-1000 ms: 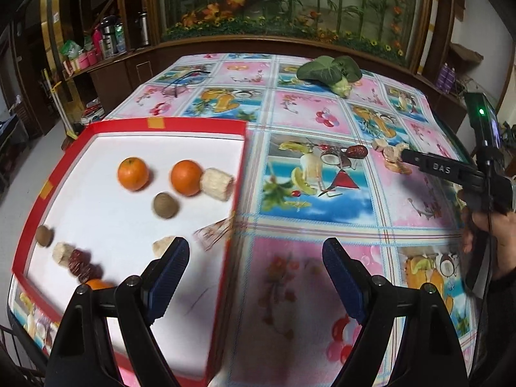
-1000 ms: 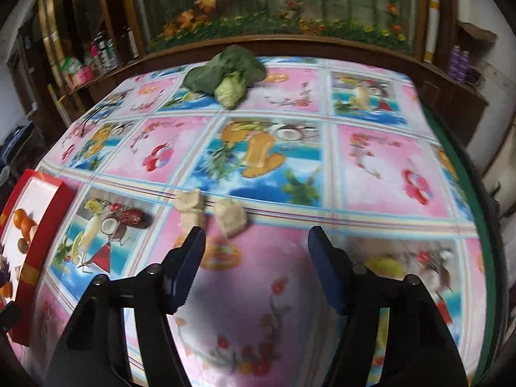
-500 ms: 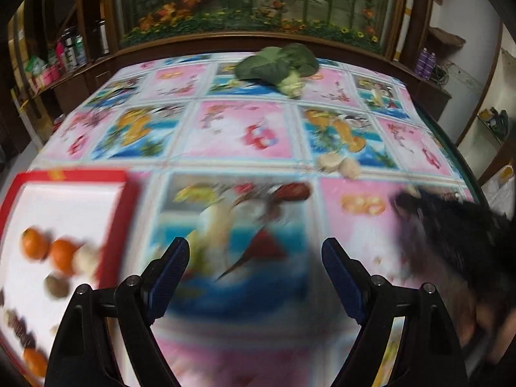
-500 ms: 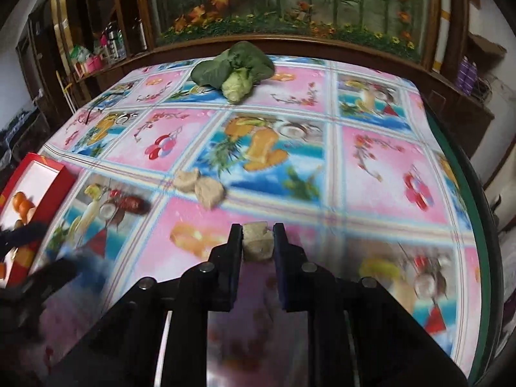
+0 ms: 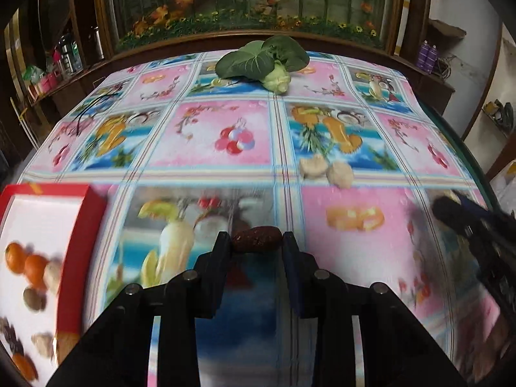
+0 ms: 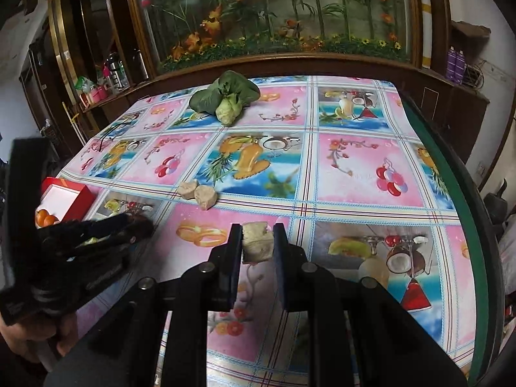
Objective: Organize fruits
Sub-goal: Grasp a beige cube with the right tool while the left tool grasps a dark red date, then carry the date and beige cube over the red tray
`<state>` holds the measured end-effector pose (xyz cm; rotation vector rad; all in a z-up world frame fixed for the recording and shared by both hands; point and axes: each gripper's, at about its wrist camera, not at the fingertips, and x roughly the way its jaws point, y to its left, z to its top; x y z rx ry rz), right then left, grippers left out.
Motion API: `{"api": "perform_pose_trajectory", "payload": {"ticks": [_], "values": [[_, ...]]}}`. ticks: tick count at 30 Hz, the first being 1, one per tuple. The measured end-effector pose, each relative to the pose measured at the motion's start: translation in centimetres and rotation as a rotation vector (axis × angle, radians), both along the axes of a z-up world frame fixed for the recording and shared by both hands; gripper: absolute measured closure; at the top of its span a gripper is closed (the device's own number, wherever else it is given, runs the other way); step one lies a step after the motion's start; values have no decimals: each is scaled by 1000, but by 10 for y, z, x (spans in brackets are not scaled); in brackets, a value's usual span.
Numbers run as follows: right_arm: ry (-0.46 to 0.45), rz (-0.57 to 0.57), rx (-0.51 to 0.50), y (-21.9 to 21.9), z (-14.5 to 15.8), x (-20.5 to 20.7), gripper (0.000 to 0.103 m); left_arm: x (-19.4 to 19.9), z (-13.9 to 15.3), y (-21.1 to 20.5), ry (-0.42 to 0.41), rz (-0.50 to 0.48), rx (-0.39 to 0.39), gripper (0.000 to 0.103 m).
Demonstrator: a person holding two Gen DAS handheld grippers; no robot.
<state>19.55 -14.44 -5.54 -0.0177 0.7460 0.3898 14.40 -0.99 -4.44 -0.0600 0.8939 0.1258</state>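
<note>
Since the earlier frame the left gripper has swung right off the tray over the table; its jaws have just been closing and now pinch a date. Right gripper clamps a pale chunk, lifted near the table's right side.

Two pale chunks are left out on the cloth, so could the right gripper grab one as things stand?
Probably not yet: the right gripper is already shut on a pale chunk. The path to the two chunks looks clear otherwise.
</note>
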Motion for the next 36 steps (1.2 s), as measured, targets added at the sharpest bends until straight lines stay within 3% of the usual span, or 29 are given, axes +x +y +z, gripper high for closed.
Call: {"api": "perform_pose_trajectory", "payload": {"ticks": [10, 20, 27, 36], "values": [[12, 24, -93, 20, 0, -20, 83, -75, 28, 23, -34, 0, -29, 71], [-19, 65, -124, 38, 20, -78, 83, -126, 52, 93, -105, 113, -50, 71], [-48, 159, -97, 87, 34, -103, 83, -157, 59, 150, -145, 259, -46, 71], [-60, 312, -74, 168, 36, -126, 82, -169, 52, 197, -128, 376, -30, 71]]}}
